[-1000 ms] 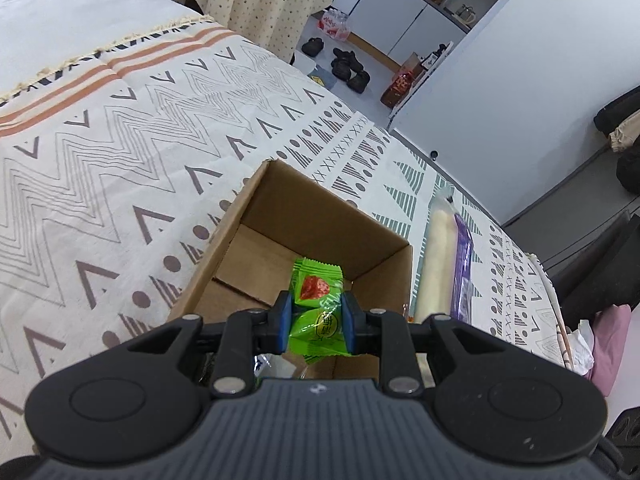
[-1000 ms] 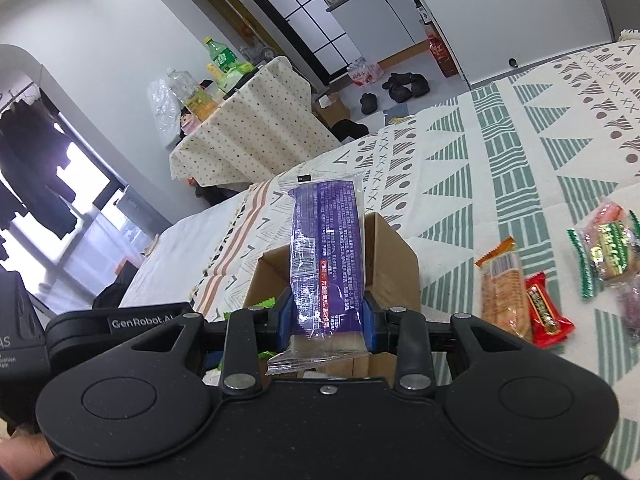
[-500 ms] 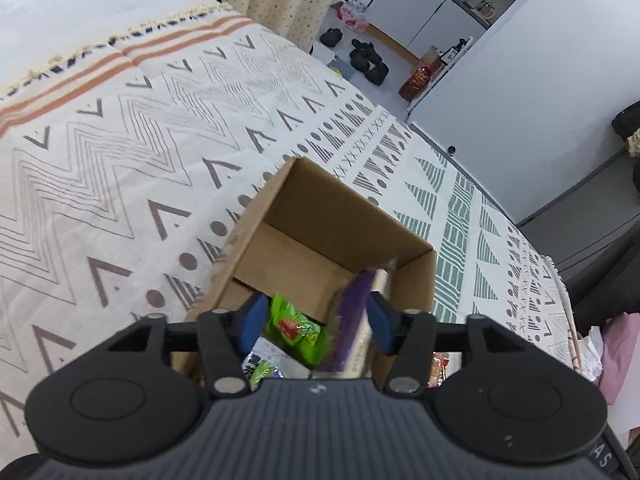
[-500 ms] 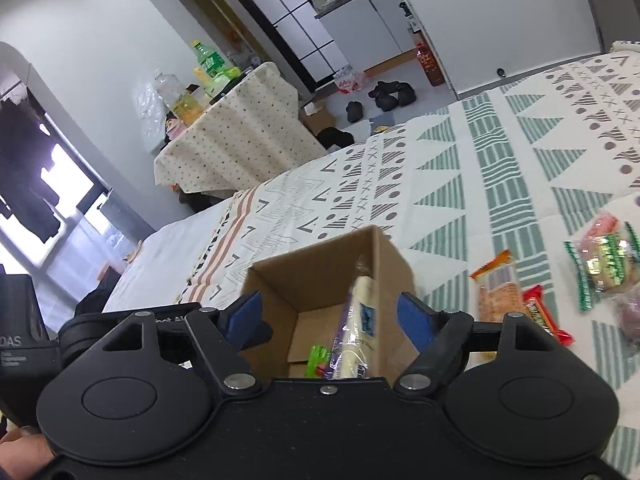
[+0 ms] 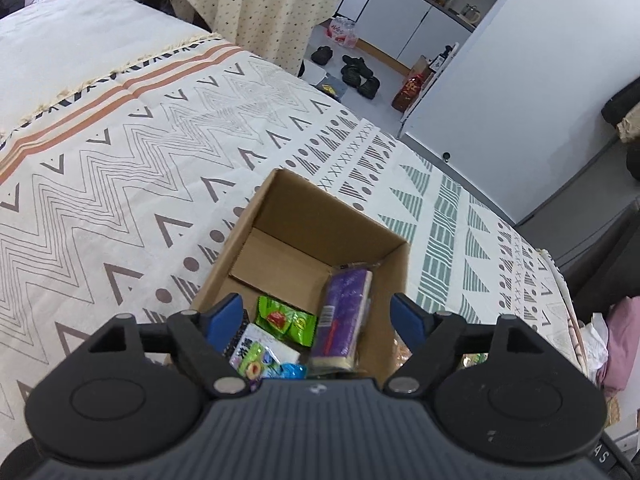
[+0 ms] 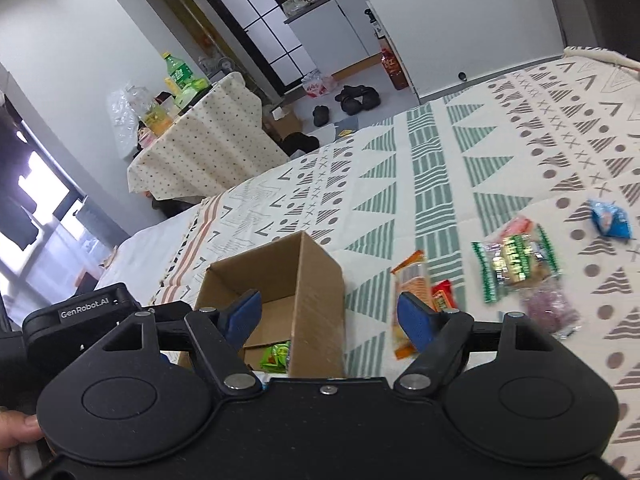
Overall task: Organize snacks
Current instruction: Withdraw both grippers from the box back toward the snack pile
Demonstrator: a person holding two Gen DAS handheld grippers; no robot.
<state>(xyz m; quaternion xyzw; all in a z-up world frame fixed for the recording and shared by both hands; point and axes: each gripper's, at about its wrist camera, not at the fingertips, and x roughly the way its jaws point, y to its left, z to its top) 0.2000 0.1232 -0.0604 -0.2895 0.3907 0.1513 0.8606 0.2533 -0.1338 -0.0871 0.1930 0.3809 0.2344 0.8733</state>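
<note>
Two tools spread over one box, nothing between their pads.
My left tool (image 5: 318, 314) has just been opening above the box (image 5: 280, 204) on the bed (image 5: 120, 152); inside lie a green packet (image 5: 286, 320), a purple pack (image 5: 344, 316) leaning at the right wall, and a white packet (image 5: 260, 354). My right tool (image 6: 326, 318), also freshly opened, hangs empty at the box's near corner; an orange pack (image 6: 412, 280), a red bar (image 6: 444, 300) and other snacks (image 6: 516, 260) lie on the bed to its right.

Blue packet (image 5: 293, 371) in the cardboard box (image 5: 276, 204), mostly hidden behind the gripper body.
</note>
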